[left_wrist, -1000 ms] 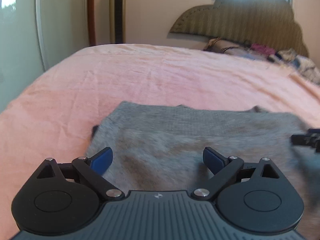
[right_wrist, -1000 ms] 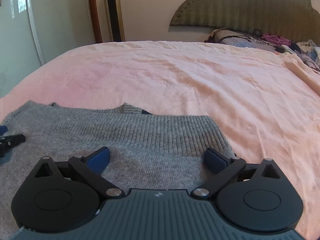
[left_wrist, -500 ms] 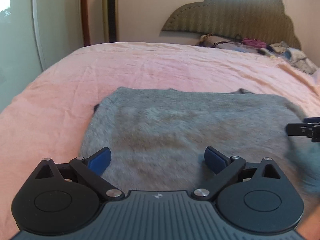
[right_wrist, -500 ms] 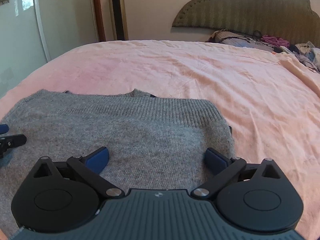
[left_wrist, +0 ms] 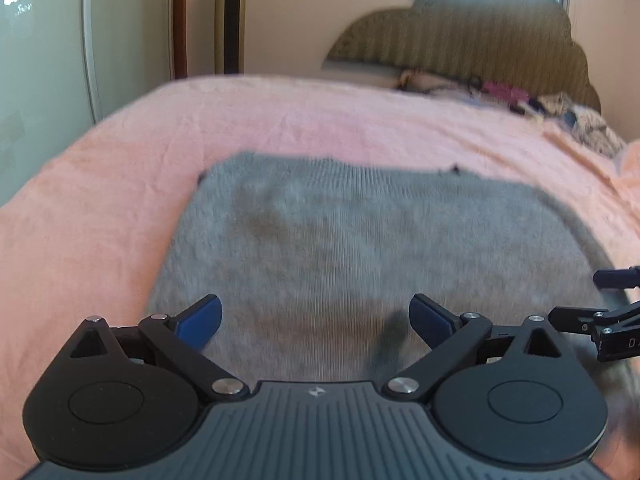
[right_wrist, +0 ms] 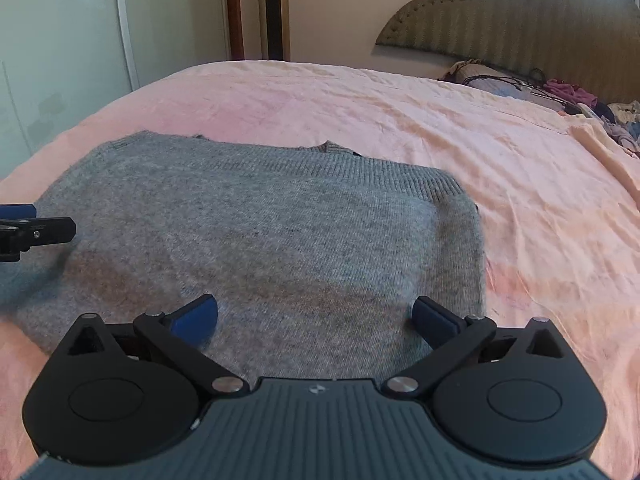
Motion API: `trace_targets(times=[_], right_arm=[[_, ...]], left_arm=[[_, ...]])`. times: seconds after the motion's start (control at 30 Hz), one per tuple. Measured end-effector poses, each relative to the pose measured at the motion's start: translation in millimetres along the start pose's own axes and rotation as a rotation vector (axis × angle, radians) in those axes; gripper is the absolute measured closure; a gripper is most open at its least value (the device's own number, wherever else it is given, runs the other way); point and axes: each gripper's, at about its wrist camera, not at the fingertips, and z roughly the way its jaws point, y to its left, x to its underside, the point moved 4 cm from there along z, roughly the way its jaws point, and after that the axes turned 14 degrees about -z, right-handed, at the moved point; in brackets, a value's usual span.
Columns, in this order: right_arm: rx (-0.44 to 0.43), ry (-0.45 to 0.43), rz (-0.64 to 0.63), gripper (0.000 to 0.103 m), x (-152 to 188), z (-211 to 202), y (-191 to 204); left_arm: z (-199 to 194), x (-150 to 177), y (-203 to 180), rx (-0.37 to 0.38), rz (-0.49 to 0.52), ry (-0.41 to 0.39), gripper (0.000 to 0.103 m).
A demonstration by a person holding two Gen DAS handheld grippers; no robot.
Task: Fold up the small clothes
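A grey knit sweater (left_wrist: 360,248) lies folded in a flat rectangle on the pink bedsheet (left_wrist: 120,184); it also shows in the right wrist view (right_wrist: 256,232), ribbed hem at the far edge. My left gripper (left_wrist: 316,318) is open and empty above the sweater's near left part. My right gripper (right_wrist: 314,316) is open and empty above its near right part. Each gripper shows at the edge of the other's view: the right gripper in the left wrist view (left_wrist: 600,312), the left gripper in the right wrist view (right_wrist: 32,228).
A padded headboard (right_wrist: 520,20) stands at the far end of the bed, with a pile of mixed clothes (right_wrist: 580,96) below it. A tall tower fan (right_wrist: 274,12) and a white wardrobe door (right_wrist: 60,60) stand at the back left.
Both grippers have drawn back and risen from the sweater, which now shows more fully. Both stay open and empty.
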Motion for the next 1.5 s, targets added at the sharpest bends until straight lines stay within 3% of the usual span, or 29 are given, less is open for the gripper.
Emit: trace_targets(times=[0.03, 0.07, 0.13, 0.3, 0.4, 0.47, 0.57, 0.63, 0.73, 0.8, 0.9, 1.0, 1.13, 1.23, 1.3, 1.33, 1.4, 1.43, 1.47, 1.5], right_arm=[[0.006, 0.026, -0.013, 0.000, 6.7, 3.2, 3.4], [0.016, -0.003, -0.025, 0.000, 14.4, 2.3, 4.8], [0.004, -0.045, -0.028, 0.000, 23.0, -1.0, 1.7], [0.013, 0.036, -0.004, 0.002, 15.7, -14.5, -1.7], [-0.016, 0.055, -0.024, 0.000, 28.7, -19.2, 4.8], [-0.027, 0.002, -0.025, 0.000, 39.6, -22.4, 3.1], [-0.027, 0.058, 0.033, 0.001, 27.4, -25.2, -1.7], [-0.074, 0.027, 0.055, 0.002, 13.7, -28.3, 2.0], [-0.141, -0.011, 0.012, 0.001, -8.9, -23.6, 22.3], [-0.165, 0.000, -0.039, 0.001, -19.9, -11.5, 38.3], [-0.177, 0.074, -0.112, 0.000, -18.5, 9.0, 56.4], [-0.184, 0.058, -0.177, 0.000, -5.3, 3.1, 59.4], [-0.202, 0.089, -0.164, 0.000, -4.0, -7.0, 50.8], [-0.209, 0.061, -0.067, 0.001, -8.5, -20.7, 36.3], [-0.211, 0.046, -0.029, 0.000, -8.4, -26.1, 30.8], [-0.209, 0.048, -0.030, 0.000, -7.8, -25.9, 31.3], [-0.201, 0.069, -0.049, 0.000, -5.9, -20.0, 34.9], [-0.198, 0.085, -0.061, 0.000, -4.1, -16.0, 37.5], [-0.192, 0.098, -0.076, 0.000, -1.7, -13.0, 40.1], [-0.185, 0.107, -0.091, 0.000, 0.2, -10.0, 42.3]], left_arm=[[8.0, 8.2, 1.8, -0.029, 0.030, 0.006, 0.000], [8.3, 14.1, 0.1, -0.030, 0.083, -0.033, 0.000], [7.8, 9.0, 1.0, -0.030, 0.071, -0.008, 0.000], [-8.3, 11.3, 8.2, -0.029, 0.068, 0.017, 0.000], [-14.5, 21.8, 15.0, -0.026, 0.077, 0.020, 0.000], [-23.2, 20.8, 16.4, -0.012, 0.053, 0.026, 0.000], [-41.1, 11.6, 16.9, 0.058, -0.018, 0.001, 0.000], [-44.7, 7.8, 6.6, 0.070, 0.027, -0.029, 0.000], [-29.3, 10.9, -8.1, 0.032, 0.128, -0.022, 0.000], [-10.9, 19.3, -7.5, -0.001, 0.153, 0.050, 0.000], [-15.0, 27.3, -2.6, 0.020, 0.166, 0.056, 0.000], [-23.1, 32.3, 5.5, 0.044, 0.171, 0.069, 0.000], [-44.1, 14.0, 25.8, 0.094, 0.036, 0.022, 0.000], [-50.4, -5.0, 53.4, 0.044, -0.072, -0.040, 0.000], [-40.9, -10.4, 71.8, -0.006, -0.140, -0.017, 0.000], [-36.5, -12.0, 78.5, -0.011, -0.168, 0.000, 0.004], [-32.6, -12.5, 81.3, 0.009, -0.173, 0.020, 0.029], [-30.9, -12.2, 80.5, 0.022, -0.172, 0.037, 0.052], [-27.8, -11.8, 81.4, 0.027, -0.183, 0.059, 0.064], [-24.7, -11.9, 84.2, 0.015, -0.202, 0.072, 0.066]])
